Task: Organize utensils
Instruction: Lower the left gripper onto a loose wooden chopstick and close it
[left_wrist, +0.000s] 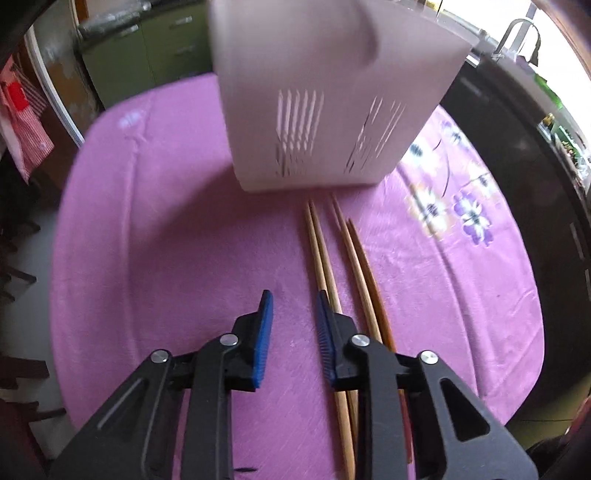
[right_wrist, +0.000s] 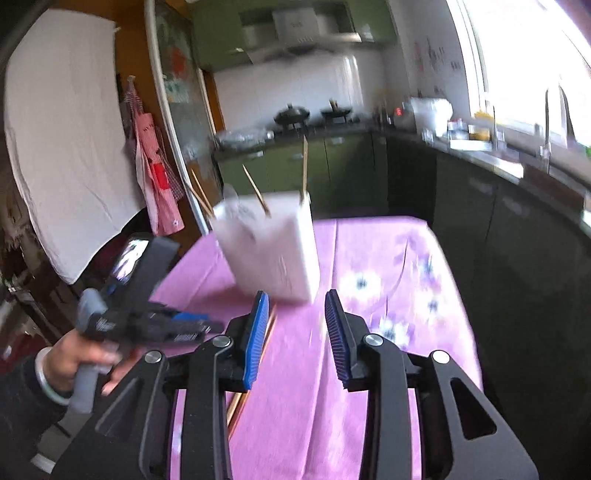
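A white slotted utensil holder (left_wrist: 325, 92) stands on the purple tablecloth (left_wrist: 166, 221); in the right wrist view the holder (right_wrist: 271, 251) has several chopsticks (right_wrist: 304, 166) sticking up out of it. Several wooden chopsticks (left_wrist: 325, 266) lie on the cloth in front of the holder. My left gripper (left_wrist: 295, 306) is open and empty, low over the cloth, its right finger beside the lying chopsticks. It also shows in the right wrist view (right_wrist: 177, 328) at the left. My right gripper (right_wrist: 297, 306) is open and empty, above the cloth, facing the holder.
The table's right side carries a flower print (right_wrist: 388, 288). Dark kitchen counters (right_wrist: 498, 192) with a sink run along the right, and a stove with pans (right_wrist: 291, 114) is at the back. A red apron (right_wrist: 159, 177) hangs at the left.
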